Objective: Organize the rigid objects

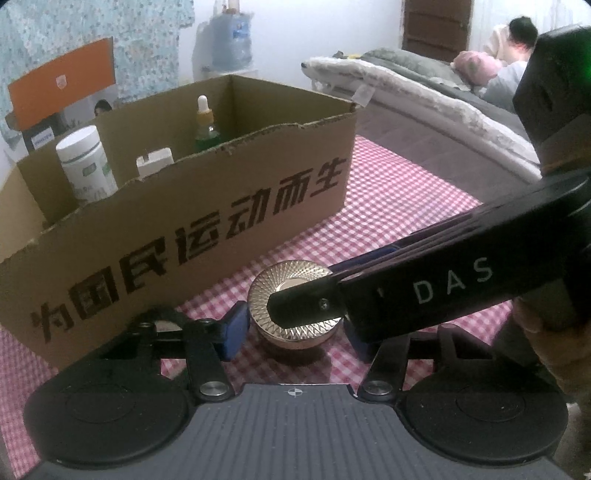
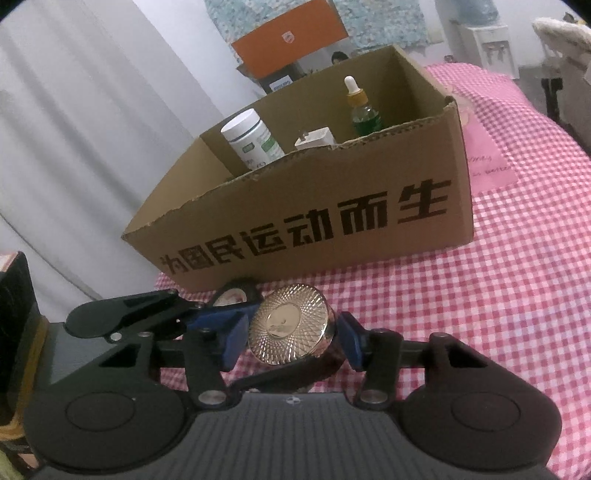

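Observation:
A round jar with a faceted gold lid (image 1: pixel 295 280) stands on the pink checked cloth just in front of the cardboard box (image 1: pixel 207 221). My left gripper (image 1: pixel 295 332) has its blue pads against the jar's sides, the right pad partly hidden. A black finger (image 1: pixel 314 306) of the right gripper crosses the lid from the right. In the right wrist view the right gripper (image 2: pixel 291 339) is shut on the same jar (image 2: pixel 290 326), pads pressed to both sides. A blue finger (image 2: pixel 210 317) of the left gripper lies beside its left pad.
The open box (image 2: pixel 332 221) holds a white bottle (image 2: pixel 251 140), a small white block (image 2: pixel 316 138) and a green dropper bottle (image 2: pixel 364 110). An orange box (image 2: pixel 291 33) stands behind it. A bed (image 1: pixel 424 99) with a person on it lies far right.

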Demonstrator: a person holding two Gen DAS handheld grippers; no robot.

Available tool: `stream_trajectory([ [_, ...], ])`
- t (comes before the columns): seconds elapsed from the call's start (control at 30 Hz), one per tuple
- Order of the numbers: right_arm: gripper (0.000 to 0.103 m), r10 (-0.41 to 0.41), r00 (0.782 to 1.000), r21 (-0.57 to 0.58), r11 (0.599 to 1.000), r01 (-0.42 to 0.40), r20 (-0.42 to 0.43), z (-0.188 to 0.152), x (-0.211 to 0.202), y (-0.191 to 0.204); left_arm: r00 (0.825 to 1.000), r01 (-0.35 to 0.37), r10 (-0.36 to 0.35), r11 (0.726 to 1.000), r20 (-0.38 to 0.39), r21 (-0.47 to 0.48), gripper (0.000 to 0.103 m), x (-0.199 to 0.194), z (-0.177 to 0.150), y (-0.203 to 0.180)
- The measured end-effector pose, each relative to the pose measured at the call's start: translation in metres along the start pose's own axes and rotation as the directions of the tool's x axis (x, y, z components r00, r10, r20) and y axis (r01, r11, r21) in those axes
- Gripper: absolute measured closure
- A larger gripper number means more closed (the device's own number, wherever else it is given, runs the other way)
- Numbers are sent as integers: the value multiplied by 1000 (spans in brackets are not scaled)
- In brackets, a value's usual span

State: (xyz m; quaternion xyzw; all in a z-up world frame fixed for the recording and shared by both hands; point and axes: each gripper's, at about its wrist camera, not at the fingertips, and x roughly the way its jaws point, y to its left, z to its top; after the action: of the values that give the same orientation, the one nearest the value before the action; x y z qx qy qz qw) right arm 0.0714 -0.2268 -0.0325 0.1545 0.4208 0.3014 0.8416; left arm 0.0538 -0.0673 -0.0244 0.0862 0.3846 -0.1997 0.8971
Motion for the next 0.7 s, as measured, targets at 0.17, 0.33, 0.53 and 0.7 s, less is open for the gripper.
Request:
stream_trajectory([
  [0.17,47,5,1000,1,1000,-5,-18,-4,-6,0,1000,15,-15,1000,-9,-4,46,-1,-2,-3],
  [0.33,47,2,1000,38,999,-2,-17,-5,-5,-6,999,30,-31,999,-41,-17,45,11,2,0],
  [0.53,48,29,999,100,995,-26,-29,-6,-1,-14,999,28,-29,999,-38,-31,45,15,1,-1],
  [0.7,49,36,999,116,993,-32,-33,-8,-5,-16,999,24,-25,999,-41,-30,45,15,1,-2],
])
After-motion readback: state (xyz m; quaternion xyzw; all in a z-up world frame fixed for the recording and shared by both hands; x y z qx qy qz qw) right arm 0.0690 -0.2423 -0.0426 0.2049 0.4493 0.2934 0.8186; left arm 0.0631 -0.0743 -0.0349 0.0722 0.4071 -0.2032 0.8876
